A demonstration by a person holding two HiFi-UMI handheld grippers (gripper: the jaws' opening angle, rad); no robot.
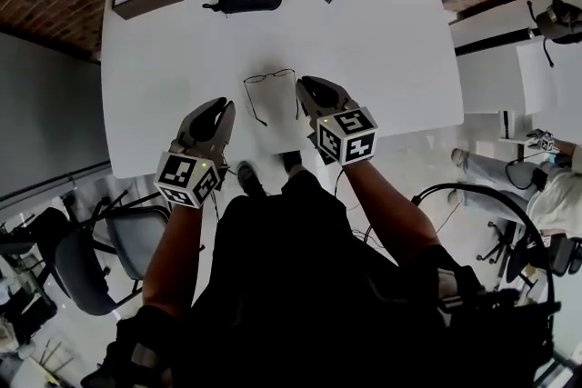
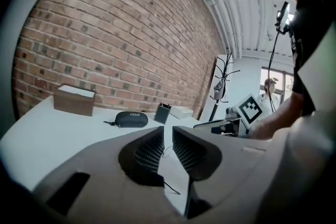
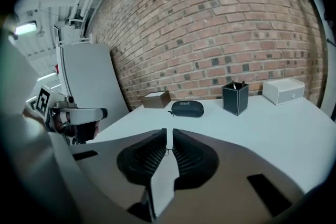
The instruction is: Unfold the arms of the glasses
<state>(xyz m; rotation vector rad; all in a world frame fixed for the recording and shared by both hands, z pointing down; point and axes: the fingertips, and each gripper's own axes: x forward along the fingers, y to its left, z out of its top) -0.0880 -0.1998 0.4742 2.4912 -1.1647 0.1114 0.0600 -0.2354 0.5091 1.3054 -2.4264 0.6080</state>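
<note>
White desk (image 1: 182, 41) below a brick wall: glasses (image 1: 270, 79) lie near its front edge, both arms seemingly swung out. Right gripper (image 1: 306, 86) pinches the right arm's thin wire; left gripper (image 1: 222, 109) hangs slightly parted, empty. Such wire wants a light pinch.

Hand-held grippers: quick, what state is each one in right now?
Left hand-held gripper: open by a narrow slit, nothing between the jaws.
Right hand-held gripper: closed on the glasses, thin arm pinched at the tips.
</note>
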